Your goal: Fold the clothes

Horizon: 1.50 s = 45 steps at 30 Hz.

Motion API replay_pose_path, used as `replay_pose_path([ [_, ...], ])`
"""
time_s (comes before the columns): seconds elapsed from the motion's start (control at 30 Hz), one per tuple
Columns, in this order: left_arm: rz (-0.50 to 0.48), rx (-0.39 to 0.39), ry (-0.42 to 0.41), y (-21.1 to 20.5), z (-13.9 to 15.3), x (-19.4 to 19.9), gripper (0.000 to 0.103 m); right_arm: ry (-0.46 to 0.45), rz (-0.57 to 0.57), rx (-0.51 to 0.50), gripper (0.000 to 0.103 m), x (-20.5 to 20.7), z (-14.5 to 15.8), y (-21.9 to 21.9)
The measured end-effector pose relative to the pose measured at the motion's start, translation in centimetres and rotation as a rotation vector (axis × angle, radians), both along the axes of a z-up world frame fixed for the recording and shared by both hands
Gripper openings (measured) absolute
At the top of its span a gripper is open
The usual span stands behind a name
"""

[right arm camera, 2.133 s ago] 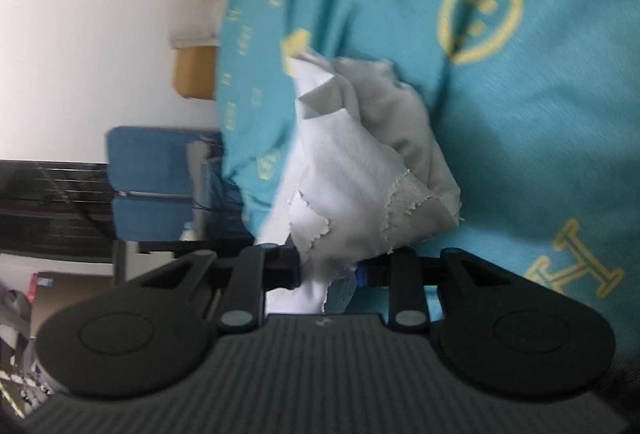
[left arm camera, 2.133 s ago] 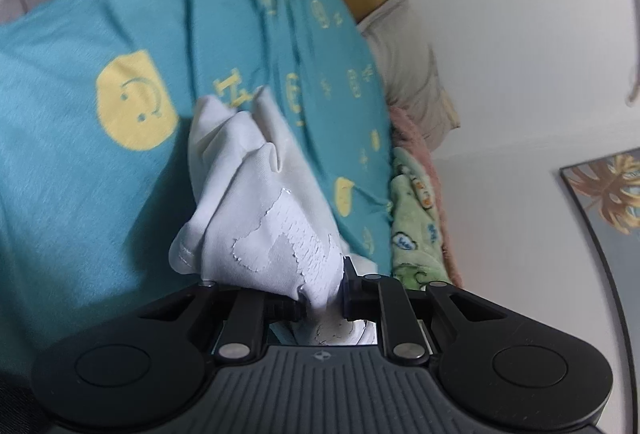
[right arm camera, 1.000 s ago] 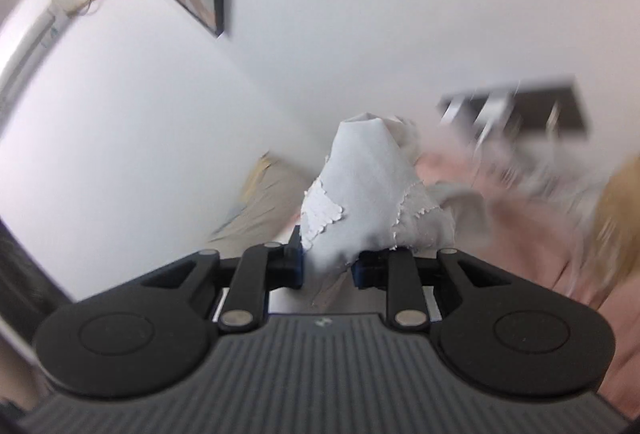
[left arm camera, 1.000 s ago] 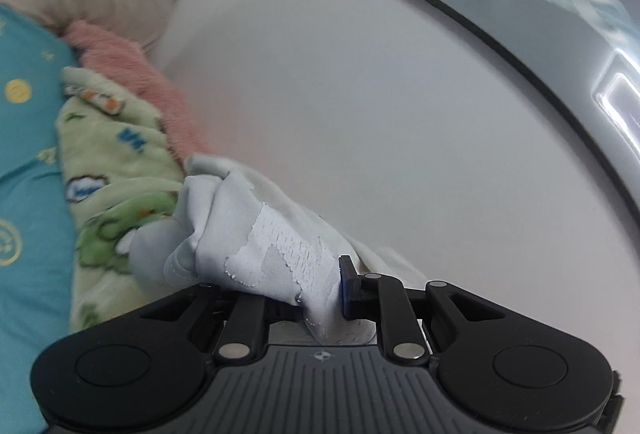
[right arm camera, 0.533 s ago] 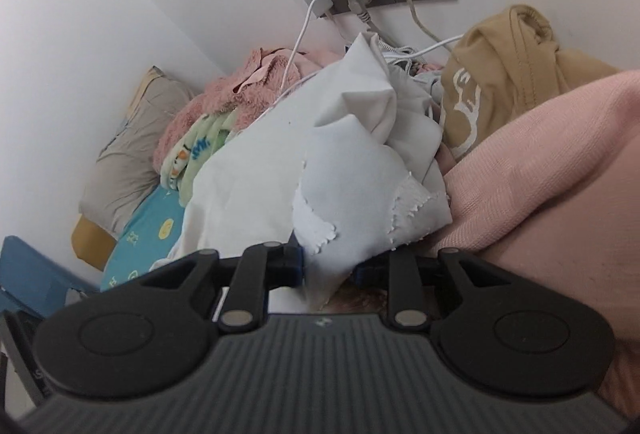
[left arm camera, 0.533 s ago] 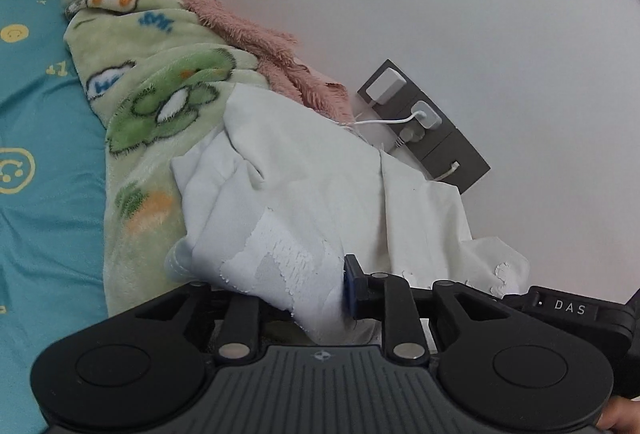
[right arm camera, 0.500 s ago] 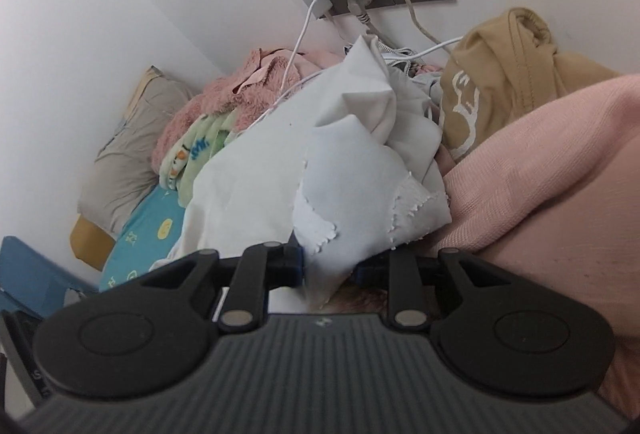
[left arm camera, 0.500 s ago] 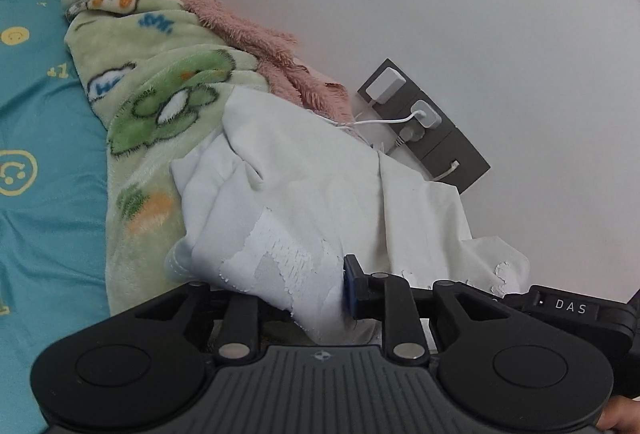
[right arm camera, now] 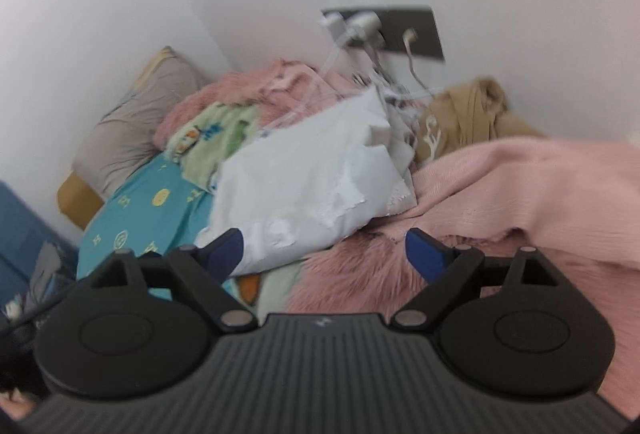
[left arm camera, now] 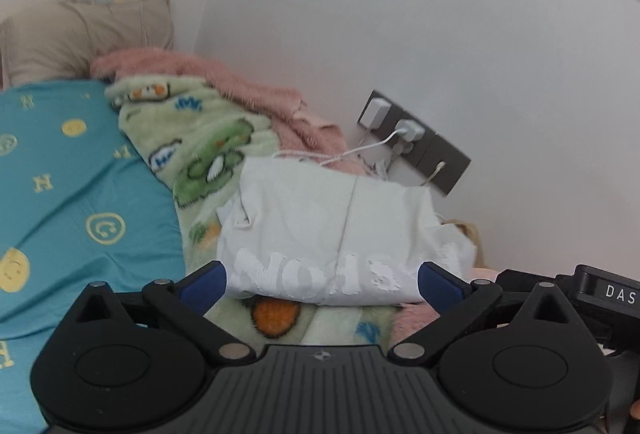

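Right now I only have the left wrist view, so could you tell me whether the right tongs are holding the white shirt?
Observer: No, the right tongs are open, and the white shirt lies free just ahead of them.
Operator: Thank you. What lies to the right of the shirt?
Observer: A pink knitted blanket is bunched there, against the shirt's edge.
Operator: Is there anything behind that?
Observer: A tan garment with a white print sits by the wall, below the socket panel.

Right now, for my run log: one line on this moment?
left gripper: open | right gripper: open | folded white shirt: resting on green blanket | held: nothing
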<state>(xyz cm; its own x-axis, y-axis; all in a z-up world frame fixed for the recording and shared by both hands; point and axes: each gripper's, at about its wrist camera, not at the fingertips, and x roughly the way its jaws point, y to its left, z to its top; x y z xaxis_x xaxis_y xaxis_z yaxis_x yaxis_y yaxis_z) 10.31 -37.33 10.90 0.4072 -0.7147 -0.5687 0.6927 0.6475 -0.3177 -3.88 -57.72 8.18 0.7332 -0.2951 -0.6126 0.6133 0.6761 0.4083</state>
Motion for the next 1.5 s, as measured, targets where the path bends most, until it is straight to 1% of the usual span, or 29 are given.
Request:
replay_pose_path([
  [0.1,-0.009,-0.004,-0.046,2.3,2.1,-2.7,0.103,-0.025,0.017,-0.063,0.089,-2.0,2.3,2.3],
  [0.17,-0.002,-0.021,-0.083,4.2,3.2,-4.6,0.103,-0.037,0.034,-0.100,0.090,-3.4,3.5,4.0],
  [0.27,0.031,-0.031,-0.152,7.0,4.6,-7.7,0.103,-0.059,0.053,-0.162,0.090,-5.4,4.9,6.5],
  [0.33,0.062,-0.044,-0.218,8.9,5.3,-10.0,0.103,-0.075,0.067,-0.214,0.090,-6.6,5.4,8.0],
  [0.4,0.080,-0.030,-0.285,10.4,5.5,-12.2,0.103,-0.090,0.080,-0.269,0.090,-7.7,5.8,9.4],
  [0.47,0.097,-0.034,-0.321,11.9,5.4,-13.8,0.103,-0.105,0.083,-0.314,0.090,-8.7,5.8,10.7],
  [0.53,0.116,-0.049,-0.339,13.3,5.1,-15.1,0.103,-0.121,0.080,-0.351,0.090,-9.6,5.7,11.8],
  [0.7,0.138,-0.070,-0.368,16.2,4.3,-17.5,0.103,-0.153,0.090,-0.391,0.090,-11.2,4.4,14.1],
  [0.83,0.129,-0.071,-0.417,17.6,4.2,-19.3,0.103,-0.162,0.091,-0.435,0.090,-11.7,3.7,15.9],
  [0.97,0.126,-0.095,-0.438,18.7,4.1,-20.2,0.103,-0.172,0.093,-0.478,0.090,-12.2,3.1,17.7],
  [1.07,0.129,-0.094,-0.451,19.4,4.0,-20.4,0.103,-0.175,0.098,-0.510,0.090,-12.4,2.7,18.9],
  [1.13,0.139,-0.087,-0.457,19.8,4.0,-20.5,0.103,-0.174,0.106,-0.514,0.090,-12.2,2.7,19.5],
  [1.3,0.160,-0.097,-0.446,20.8,3.8,-20.4,0.103,-0.169,0.110,-0.530,0.090,-11.9,2.8,20.5],
  [1.43,0.160,-0.110,-0.405,21.2,3.6,-20.1,0.103,-0.168,0.115,-0.536,0.090,-11.8,2.9,20.8],
  [1.5,0.165,-0.101,-0.417,21.2,3.5,-20.1,0.103,-0.164,0.117,-0.538,0.090,-11.7,2.9,20.9],
])
